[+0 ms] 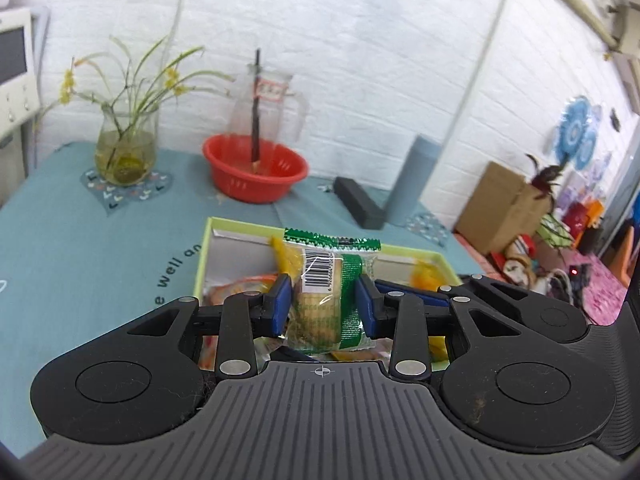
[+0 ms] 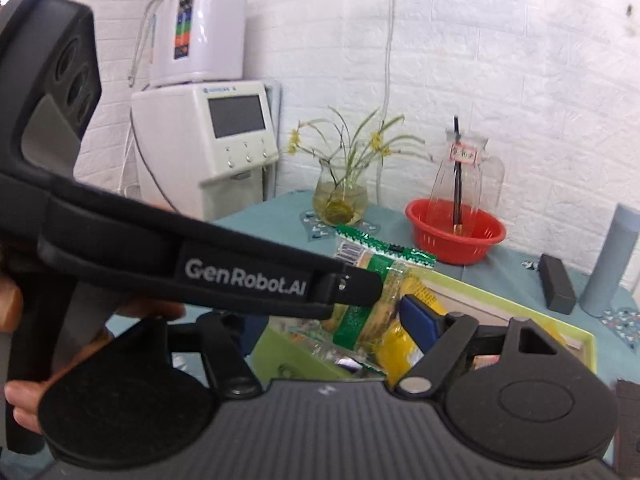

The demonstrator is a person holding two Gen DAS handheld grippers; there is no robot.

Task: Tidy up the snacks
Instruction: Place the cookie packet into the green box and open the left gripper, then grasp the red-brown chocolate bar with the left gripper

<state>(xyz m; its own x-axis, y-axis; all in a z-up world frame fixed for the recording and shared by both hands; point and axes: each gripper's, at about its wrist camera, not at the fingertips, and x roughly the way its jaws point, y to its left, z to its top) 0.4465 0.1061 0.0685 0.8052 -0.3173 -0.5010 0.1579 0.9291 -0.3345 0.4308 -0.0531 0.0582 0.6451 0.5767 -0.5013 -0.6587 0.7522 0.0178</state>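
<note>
My left gripper is shut on a green and clear cracker packet and holds it upright above a light green snack box. The box holds several yellow and orange snack packets. In the right wrist view the same packet hangs over the box, pinched by the left gripper's black body that crosses the frame. My right gripper sits close behind it. One blue pad shows; the other finger is hidden, so its state is unclear.
On the teal tablecloth stand a red basket with a glass jug, a glass vase with a plant, a black box and a grey cylinder. A white machine stands at the left.
</note>
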